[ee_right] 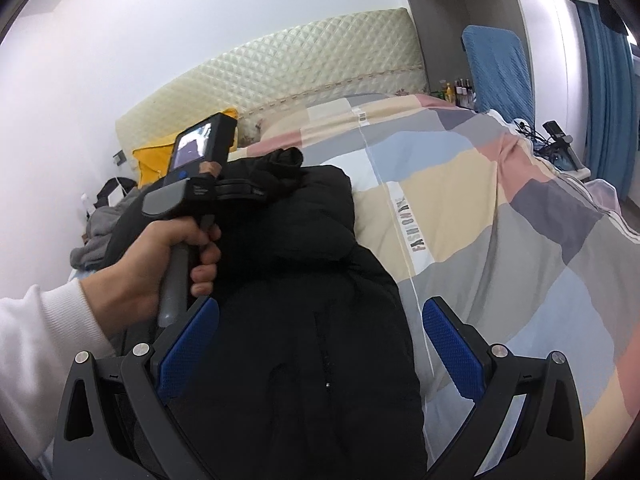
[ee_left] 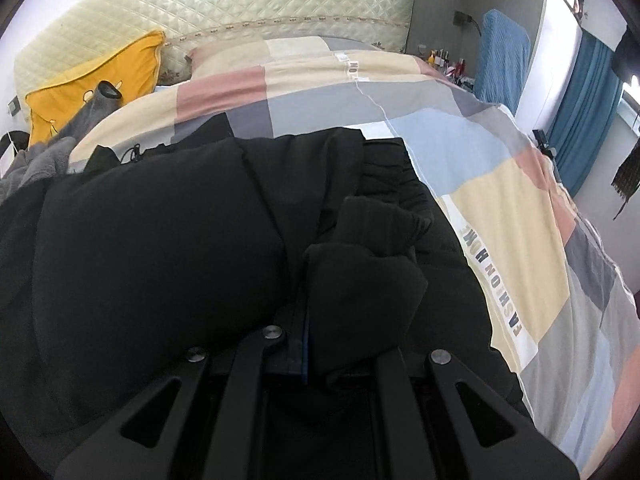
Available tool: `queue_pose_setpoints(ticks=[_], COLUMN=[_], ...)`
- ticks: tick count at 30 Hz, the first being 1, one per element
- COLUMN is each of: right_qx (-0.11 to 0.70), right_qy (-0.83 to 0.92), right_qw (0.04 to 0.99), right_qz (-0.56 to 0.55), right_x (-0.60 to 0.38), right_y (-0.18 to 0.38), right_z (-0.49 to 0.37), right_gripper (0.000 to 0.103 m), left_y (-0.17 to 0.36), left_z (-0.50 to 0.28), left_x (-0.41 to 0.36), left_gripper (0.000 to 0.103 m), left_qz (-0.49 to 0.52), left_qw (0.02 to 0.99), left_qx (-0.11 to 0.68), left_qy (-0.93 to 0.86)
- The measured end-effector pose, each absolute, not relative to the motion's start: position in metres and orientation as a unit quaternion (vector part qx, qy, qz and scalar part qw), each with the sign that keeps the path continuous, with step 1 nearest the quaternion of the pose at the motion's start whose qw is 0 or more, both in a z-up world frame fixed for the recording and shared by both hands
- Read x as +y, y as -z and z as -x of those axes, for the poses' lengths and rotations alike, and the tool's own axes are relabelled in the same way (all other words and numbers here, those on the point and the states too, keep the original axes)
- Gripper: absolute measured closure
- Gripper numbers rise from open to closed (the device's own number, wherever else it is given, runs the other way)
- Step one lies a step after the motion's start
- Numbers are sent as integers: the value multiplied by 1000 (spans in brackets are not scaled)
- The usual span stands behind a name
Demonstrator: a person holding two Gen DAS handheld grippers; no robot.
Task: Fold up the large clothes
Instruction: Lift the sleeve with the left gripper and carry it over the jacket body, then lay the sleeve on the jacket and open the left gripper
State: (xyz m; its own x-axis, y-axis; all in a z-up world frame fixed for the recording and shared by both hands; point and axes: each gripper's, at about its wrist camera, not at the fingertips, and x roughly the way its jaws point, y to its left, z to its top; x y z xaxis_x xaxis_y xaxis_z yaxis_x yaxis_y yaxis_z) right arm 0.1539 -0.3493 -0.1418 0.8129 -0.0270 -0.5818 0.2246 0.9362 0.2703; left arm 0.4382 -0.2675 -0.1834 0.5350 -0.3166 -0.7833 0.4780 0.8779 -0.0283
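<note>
black padded jacket [ee_right: 304, 280] lies on the patchwork duvet [ee_right: 500, 240] toward the left side of the bed, already gathered into a thick long bundle, so folding looks partly done with final folds and tidying likely left. left gripper [ee_left: 308, 360] is clamped on a bunched fold of the jacket [ee_left: 160, 260], seen pinching cloth at the far end in the right view. right gripper [ee_right: 316, 340] hangs over the near end with jaws wide apart, holding nothing.
</note>
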Motion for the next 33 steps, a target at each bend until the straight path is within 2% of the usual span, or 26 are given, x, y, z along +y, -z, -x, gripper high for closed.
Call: queue_pose_setpoints(ticks=[7, 11, 13, 15, 17, 22, 33], right_qx=[287, 280, 277, 274, 271, 265, 242], right_qy=[75, 80, 81, 82, 81, 78, -4], right_qw=[942, 945, 946, 948, 950, 954, 965], right_qz=[-160, -152, -148, -140, -134, -117, -99], right_x=[-350, -347, -346, -343, -340, -333, -299], right_y=[138, 133, 131, 129, 128, 125, 100], right_z=[-149, -146, -145, -144, -142, -141, -153], right_gripper=[1, 1, 0, 0, 0, 0, 1], left_y=[165, 146, 139, 130, 118, 93, 48], left_z=[-427, -408, -403, -396, -386, -373, -339], left_x=[-265, -260, -254, -248, -240, -216, -131], left_gripper=[91, 82, 62, 29, 18, 17, 17], left_qz=[-100, -114, -110, -105, -112, -87, -79], left_qw=[873, 878, 879, 881, 893, 897, 928], left_qx=[426, 412, 412, 405, 379, 369, 298], left_qy=[213, 214, 214, 220, 217, 225, 210])
